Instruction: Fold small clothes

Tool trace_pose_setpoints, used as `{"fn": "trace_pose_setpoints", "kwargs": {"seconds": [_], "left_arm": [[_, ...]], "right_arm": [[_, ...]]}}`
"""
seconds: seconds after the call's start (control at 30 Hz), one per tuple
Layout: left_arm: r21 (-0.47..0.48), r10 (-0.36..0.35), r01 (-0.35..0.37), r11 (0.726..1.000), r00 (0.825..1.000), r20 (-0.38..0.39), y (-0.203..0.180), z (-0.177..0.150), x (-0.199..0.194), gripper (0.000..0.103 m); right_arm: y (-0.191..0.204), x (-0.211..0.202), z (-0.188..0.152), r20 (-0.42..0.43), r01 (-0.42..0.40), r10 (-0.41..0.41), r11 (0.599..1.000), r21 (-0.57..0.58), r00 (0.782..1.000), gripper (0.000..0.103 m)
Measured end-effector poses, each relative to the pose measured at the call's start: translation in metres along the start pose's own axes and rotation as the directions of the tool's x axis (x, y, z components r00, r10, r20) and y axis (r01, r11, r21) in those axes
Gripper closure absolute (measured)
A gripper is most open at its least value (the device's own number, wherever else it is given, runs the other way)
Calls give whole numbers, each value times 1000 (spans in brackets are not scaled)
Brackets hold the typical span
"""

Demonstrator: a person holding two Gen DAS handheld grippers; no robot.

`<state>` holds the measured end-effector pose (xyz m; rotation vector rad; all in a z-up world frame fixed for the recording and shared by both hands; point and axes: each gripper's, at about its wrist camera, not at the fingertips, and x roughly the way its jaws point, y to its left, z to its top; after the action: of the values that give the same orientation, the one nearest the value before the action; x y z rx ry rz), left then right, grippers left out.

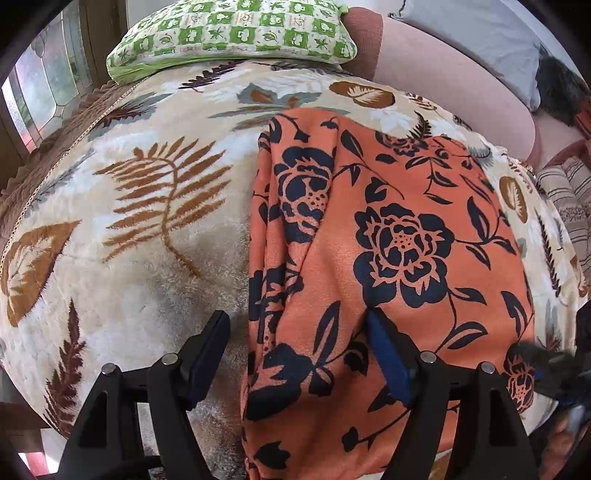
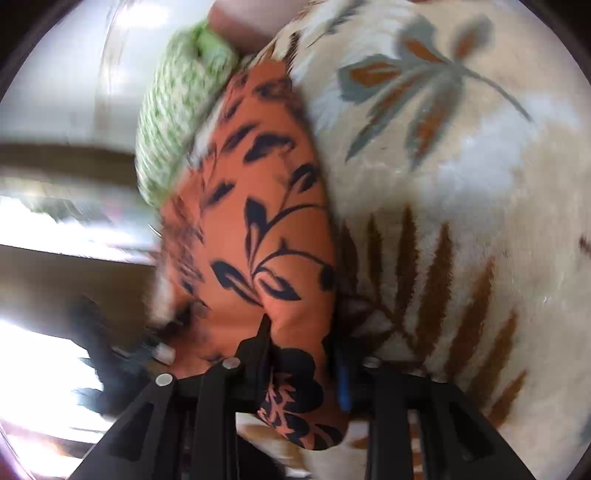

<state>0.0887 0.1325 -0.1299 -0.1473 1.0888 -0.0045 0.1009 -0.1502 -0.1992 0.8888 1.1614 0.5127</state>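
Surface: a plush cream blanket (image 1: 140,258) printed with brown fern fronds and grey-blue leaves, spread over a bed or sofa; which of the two cannot be told. Left wrist view shows a window (image 1: 40,85) with patterned glass at far left, beyond the blanket's edge. A pinkish-brown upholstered back (image 1: 443,74) runs along the far side.

Other things: a green-and-white checked pillow (image 1: 229,33) lies at the far edge of the blanket. A pale blue cushion (image 1: 480,33) leans on the upholstered back at upper right. A striped beige cloth (image 1: 569,199) sits at the right margin. Right wrist view is motion-blurred; the room to its left reads only as bright streaks, and the green pillow (image 2: 177,107) shows as a smear above the garment.

Task thing: an orange garment (image 1: 388,240) with a dark navy floral print lies on the blanket, right of centre in the left wrist view, with a folded ridge along its left side.

Left gripper (image 1: 295,354): jaws wide apart, straddling the garment's near left portion. The left finger stands over bare blanket just beside the cloth edge; the right finger, with its blue pad, rests on the orange cloth. Nothing is clamped.

Right gripper (image 2: 303,354): jaws narrow, with a bunched edge of the orange garment (image 2: 266,229) pinched between them. The right gripper (image 1: 554,373) appears in the left wrist view as a dark blur at the garment's near right corner.
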Motion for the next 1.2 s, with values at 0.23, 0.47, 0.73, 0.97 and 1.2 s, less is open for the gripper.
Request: {"fn": "trace_pose_setpoints", "kwargs": {"seconds": [0.23,0.47,0.73,0.97,1.2], "left_arm": [[81,-35,24,996,989,142,-25,19,-37,28],[8,13,-13,1000,999,32,5,5,9,24],[-1,-1,1,1000,999,44,9,4,13,21],[-15,-18,18,1000,999,43,12,6,16,20],[5,-45,45,999,993,109,-2,18,-22,29]], "right_arm": [[5,-18,41,93,-97,94,995,29,991,18],[53,12,41,85,84,-70,981,-172,994,71],[32,-3,64,133,-11,23,996,-85,991,17],[22,55,112,-3,-7,7,1000,22,1000,69],[32,49,103,42,66,-63,995,-74,997,64]]}}
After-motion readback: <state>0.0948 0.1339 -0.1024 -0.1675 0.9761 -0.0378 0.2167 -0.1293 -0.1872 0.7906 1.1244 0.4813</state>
